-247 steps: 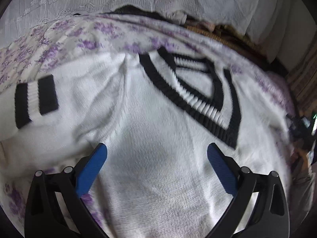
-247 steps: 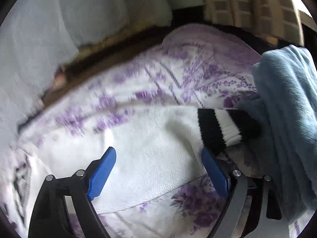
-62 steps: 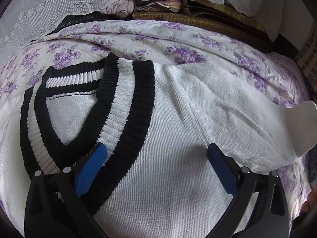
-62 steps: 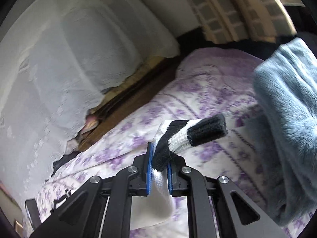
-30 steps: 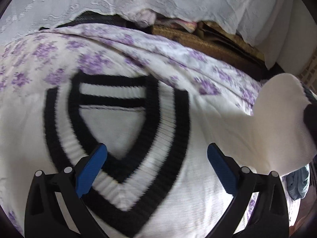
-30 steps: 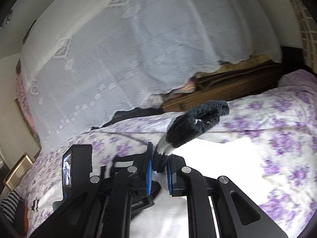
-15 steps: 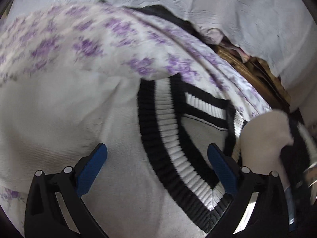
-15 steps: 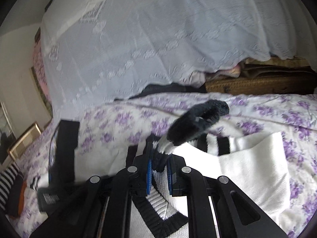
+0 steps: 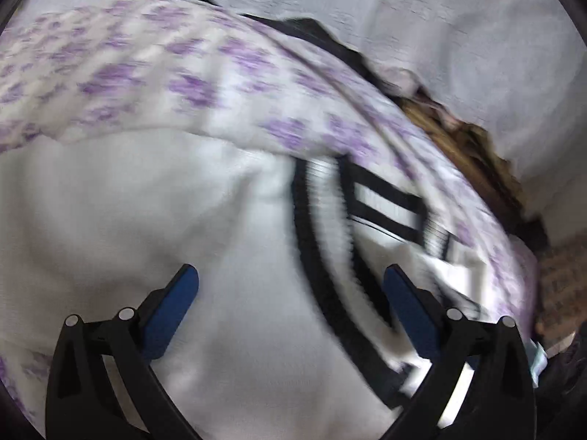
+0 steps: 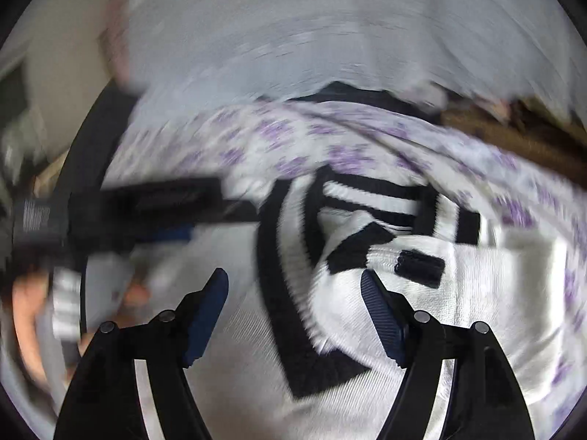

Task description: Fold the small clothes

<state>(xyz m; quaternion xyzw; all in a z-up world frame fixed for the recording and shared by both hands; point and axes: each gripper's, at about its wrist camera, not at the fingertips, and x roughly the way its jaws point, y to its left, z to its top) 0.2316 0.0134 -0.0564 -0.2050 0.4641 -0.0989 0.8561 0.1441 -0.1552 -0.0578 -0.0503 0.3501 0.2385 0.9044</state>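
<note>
we see the purple-flowered white bedsheet (image 9: 154,84) under everything, with the white knit v-neck sweater with black-striped ribbing (image 9: 227,264) spread flat on it. its right sleeve with black-and-white cuff (image 10: 414,264) lies folded in across the chest, cuff just beside the v of the collar. our right gripper (image 10: 293,311) hovers over that fold with jaws spread, holding nothing, sleeve just ahead and to its right. our left gripper (image 9: 290,308) is also released and empty, above the sweater's left chest, collar ahead-right of it. the left side of the sweater runs off toward frame left, so we judge the left gripper is nearer the unfolded left sleeve, which is out of view. white lace curtain (image 9: 440,18) behind the bed. nothing blocks the way. both views are motion-blurred.
</note>
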